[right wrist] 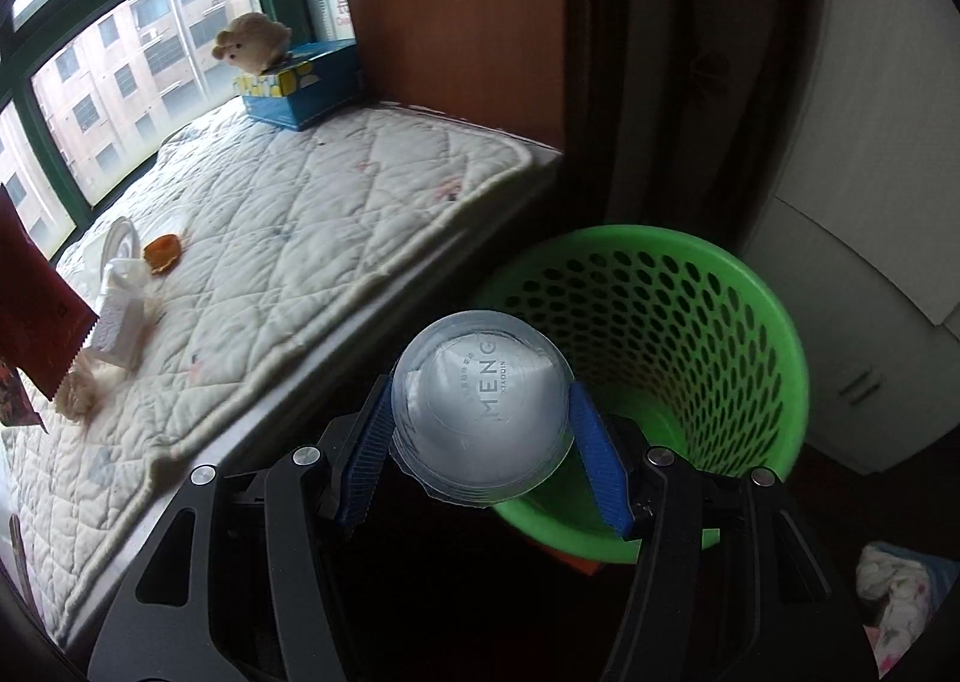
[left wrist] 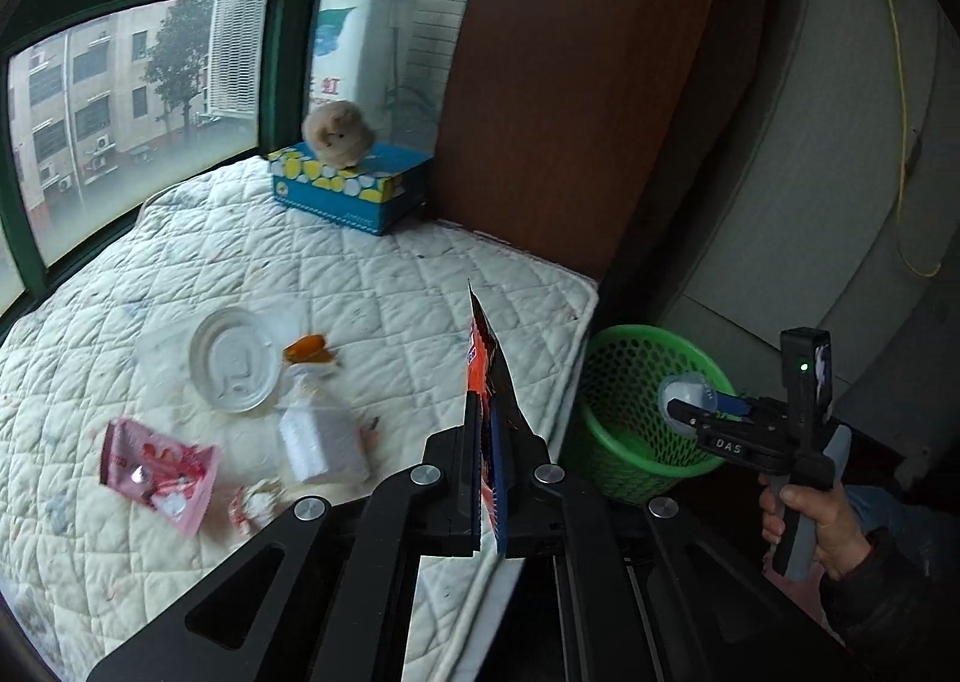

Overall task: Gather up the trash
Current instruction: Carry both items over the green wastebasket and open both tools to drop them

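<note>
Red wrapper [left wrist: 487,382] was pinched flat in the left gripper [left wrist: 489,478]; a clear cup [right wrist: 480,412] was clamped by the right gripper [right wrist: 480,430], green basket [right wrist: 750,286] just beyond. Lid [left wrist: 233,359], pink packet [left wrist: 157,472] and carton [left wrist: 321,442] were left ahead.

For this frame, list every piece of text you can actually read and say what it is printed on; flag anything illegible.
"MENG": on the base of the clear plastic cup held in the right hand-held gripper; the smaller lines beside it are too small to read with confidence.
"DAS": on the body of the right hand-held gripper, seen from the left wrist view.
Red characters on the sign outside the window: too blurred.
Print on the pink packet, the red wrapper and the tissue box: illegible.
</note>
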